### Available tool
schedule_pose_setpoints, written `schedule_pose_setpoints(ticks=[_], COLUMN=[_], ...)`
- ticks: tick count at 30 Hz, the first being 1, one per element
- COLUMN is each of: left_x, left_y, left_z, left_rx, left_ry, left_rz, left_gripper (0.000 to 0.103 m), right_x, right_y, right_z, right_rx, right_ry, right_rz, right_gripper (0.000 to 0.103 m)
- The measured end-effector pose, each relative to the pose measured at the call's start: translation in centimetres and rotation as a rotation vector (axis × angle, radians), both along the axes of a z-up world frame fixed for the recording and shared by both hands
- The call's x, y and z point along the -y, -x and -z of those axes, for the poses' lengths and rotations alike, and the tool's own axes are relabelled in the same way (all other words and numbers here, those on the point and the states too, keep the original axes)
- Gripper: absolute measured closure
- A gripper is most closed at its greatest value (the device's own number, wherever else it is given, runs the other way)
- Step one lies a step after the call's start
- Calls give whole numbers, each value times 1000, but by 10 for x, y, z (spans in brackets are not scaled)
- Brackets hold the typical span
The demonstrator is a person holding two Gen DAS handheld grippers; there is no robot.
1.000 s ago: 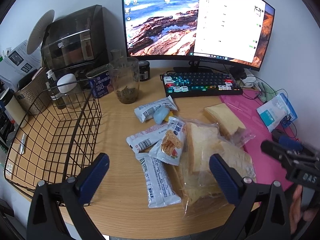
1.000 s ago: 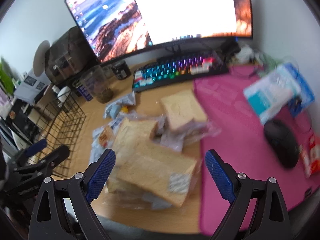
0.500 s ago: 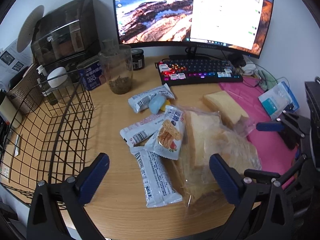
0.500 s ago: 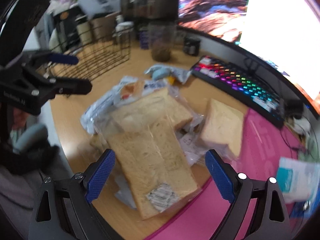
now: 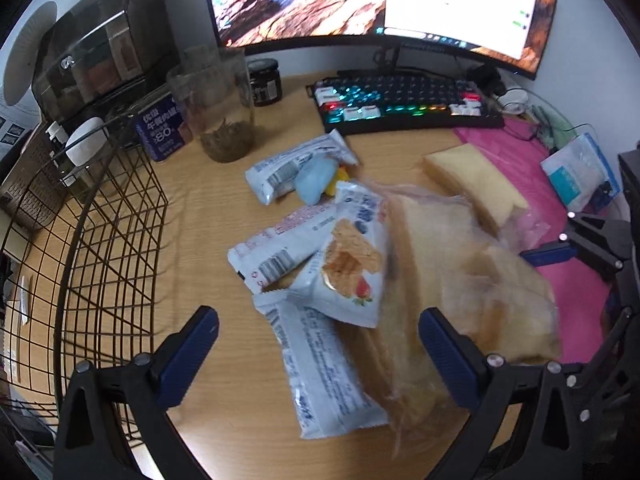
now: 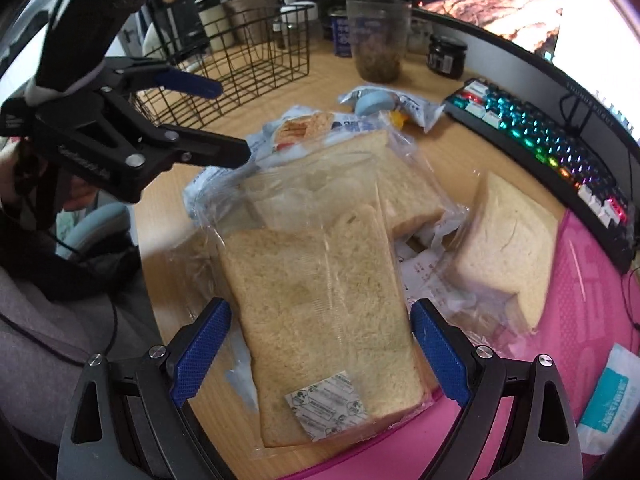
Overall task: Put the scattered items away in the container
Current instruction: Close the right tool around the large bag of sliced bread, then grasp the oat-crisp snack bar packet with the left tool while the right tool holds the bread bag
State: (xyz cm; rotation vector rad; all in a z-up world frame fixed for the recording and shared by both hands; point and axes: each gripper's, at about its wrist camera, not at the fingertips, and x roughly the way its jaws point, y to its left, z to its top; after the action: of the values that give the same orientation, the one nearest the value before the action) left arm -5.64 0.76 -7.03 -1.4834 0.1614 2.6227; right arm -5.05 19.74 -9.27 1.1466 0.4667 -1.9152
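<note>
A clear bag of sliced bread (image 6: 320, 280) (image 5: 460, 280) lies on the wooden desk, and my right gripper (image 6: 320, 348) is open with its blue pads on either side of the bag's near end. Another bread slice (image 6: 508, 252) (image 5: 472, 176) rests partly on the pink mat. Several white snack packets (image 5: 320, 280) (image 6: 304, 124) and a blue puck-shaped item (image 5: 316, 178) lie left of the bread. My left gripper (image 5: 316, 344) (image 6: 228, 120) hovers open over the long packet (image 5: 324, 376). The black wire basket (image 5: 100, 240) (image 6: 248, 64) stands at the left, with nothing seen inside it.
A lit keyboard (image 5: 404, 104) and monitor (image 5: 380, 0) stand at the back. A glass jar (image 5: 220, 112), a small dark jar (image 5: 264, 82), a blue tin (image 5: 160, 130) and a dark box (image 5: 100, 64) crowd the back left. A pink mat (image 5: 560, 208) covers the right.
Both grippers have moved closer to the pile. The right one swung around and down over the bread bag; the left one descended toward the snack packets. Both stay open.
</note>
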Motion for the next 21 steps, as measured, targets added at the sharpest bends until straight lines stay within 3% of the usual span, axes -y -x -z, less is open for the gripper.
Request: schedule_pose_setpoints(ticks=[7,10,18,21], left_x=[-2,4,-15,-20], left_y=[27,37,47,51], left_z=[15,18,35,34], left_rx=[65,78,123,113], left_ry=[-28,-40,115,110], left_rz=[79,64,155,161], left_gripper=[3,3,8,9], right_x=[4,-1,-11,-12], right_y=[6,8,11,11], right_z=[8,9,10,10], right_rx=[29,43,51,51], right_ry=[19,32,46,50], right_rz=[-29,-25,-12,-16], right_gripper=[10,10,10,10])
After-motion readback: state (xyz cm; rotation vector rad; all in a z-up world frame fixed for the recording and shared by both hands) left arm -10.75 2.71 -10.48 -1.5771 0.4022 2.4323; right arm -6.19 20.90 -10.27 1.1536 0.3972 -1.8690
